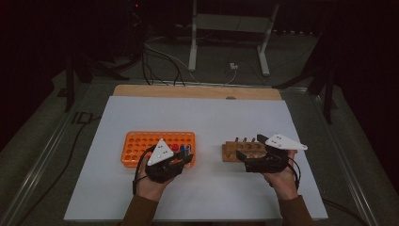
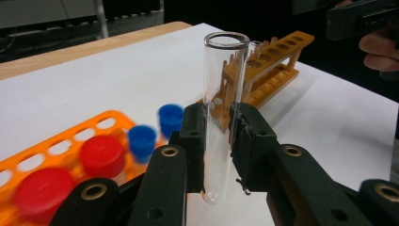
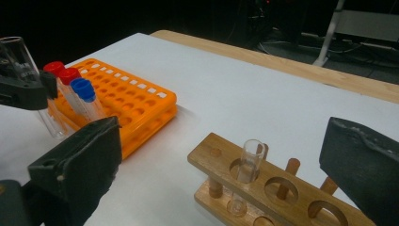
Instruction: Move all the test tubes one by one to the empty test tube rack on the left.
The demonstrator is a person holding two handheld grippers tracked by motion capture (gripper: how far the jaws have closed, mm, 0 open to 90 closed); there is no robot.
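Item: clear glass test tube (image 2: 225,108), uncapped, clamped between the black jaws of the left gripper (image 2: 219,146). Location: in the air just off the near right corner of the orange plastic tube rack (image 1: 141,146), over the white desk (image 1: 207,117).

Orientation: long axis close to upright, leaning slightly; open mouth up, rounded bottom down, hanging just below the pads.

Step in hand, by judgement: transfer of the tube from the orange rack toward the wooden test tube rack (image 3: 277,188) to the right, where one clear tube (image 3: 247,174) already stands in the leftmost hole.

Right gripper (image 1: 256,160): rests at the near side of the wooden rack, jaws spread wide, nothing between them.

Other contents of the orange rack: two red-capped tubes (image 2: 101,155) and two blue-capped tubes (image 2: 141,140), at its near right end.

Next move, by judgement: carry the tube rightward, keep it vertical, line the rounded bottom up over a free hole, then lower it before release. A tilt at entry could knock the rim.
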